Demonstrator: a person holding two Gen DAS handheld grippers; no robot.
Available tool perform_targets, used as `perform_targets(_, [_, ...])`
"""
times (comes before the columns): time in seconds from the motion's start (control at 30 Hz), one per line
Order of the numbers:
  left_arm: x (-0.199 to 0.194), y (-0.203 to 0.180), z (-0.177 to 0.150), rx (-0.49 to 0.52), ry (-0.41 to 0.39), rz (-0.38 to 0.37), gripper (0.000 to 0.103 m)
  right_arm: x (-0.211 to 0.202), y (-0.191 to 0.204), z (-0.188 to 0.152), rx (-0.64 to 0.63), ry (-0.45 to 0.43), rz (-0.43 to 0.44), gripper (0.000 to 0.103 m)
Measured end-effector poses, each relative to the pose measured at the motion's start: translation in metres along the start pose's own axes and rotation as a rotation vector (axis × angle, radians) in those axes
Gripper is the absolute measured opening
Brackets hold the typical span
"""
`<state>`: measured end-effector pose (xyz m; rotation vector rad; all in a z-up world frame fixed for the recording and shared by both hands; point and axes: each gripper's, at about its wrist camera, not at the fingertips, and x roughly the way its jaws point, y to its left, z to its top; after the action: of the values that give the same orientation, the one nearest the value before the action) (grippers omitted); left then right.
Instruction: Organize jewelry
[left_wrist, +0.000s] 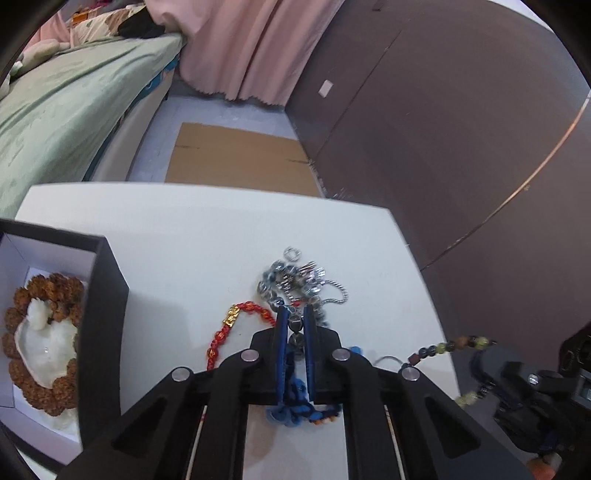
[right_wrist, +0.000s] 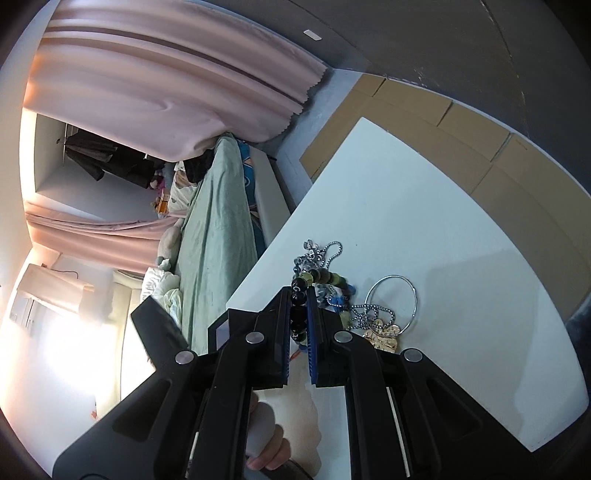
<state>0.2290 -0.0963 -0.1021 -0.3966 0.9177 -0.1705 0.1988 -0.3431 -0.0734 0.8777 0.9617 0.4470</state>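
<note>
A tangle of jewelry lies on the white table (left_wrist: 177, 229): silver chains (left_wrist: 299, 280), a red cord bracelet with a gold charm (left_wrist: 232, 325) and blue cord (left_wrist: 295, 402). My left gripper (left_wrist: 295, 321) is shut on dark beads of a strand in the pile. My right gripper (right_wrist: 299, 299) is shut on a bead bracelet with black and green beads (right_wrist: 317, 278), which also shows in the left wrist view (left_wrist: 450, 347). A black box (left_wrist: 107, 295) at left holds a brown bead bracelet (left_wrist: 48, 295) around white pieces.
A thin silver hoop (right_wrist: 395, 299), a ball chain (right_wrist: 369, 314) and a gold pendant (right_wrist: 382, 334) lie right of my right gripper. A bed (left_wrist: 55, 103), pink curtains (left_wrist: 251, 48), cardboard on the floor (left_wrist: 236, 155) and a brown wardrobe (left_wrist: 443, 129) surround the table.
</note>
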Motion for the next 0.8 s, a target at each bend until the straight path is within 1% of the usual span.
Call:
perform_targets(0.23, [-0.028, -0.001, 0.002, 0.006, -0.031, -0.058, 0.006, 0.004, 0.007, -0.003, -0.029, -0.010, 0.000, 0.009])
perform_targets(0.53, [-0.066, 0.006, 0.006, 0.004, -0.077, -0.099, 0.006, 0.005, 0.025, -0.006, -0.097, -0.040, 0.049, 0.009])
perform_targets(0.8, [-0.104, 0.011, 0.006, 0.008, -0.136, -0.124, 0.006, 0.011, 0.042, -0.013, -0.147, -0.040, 0.094, 0.009])
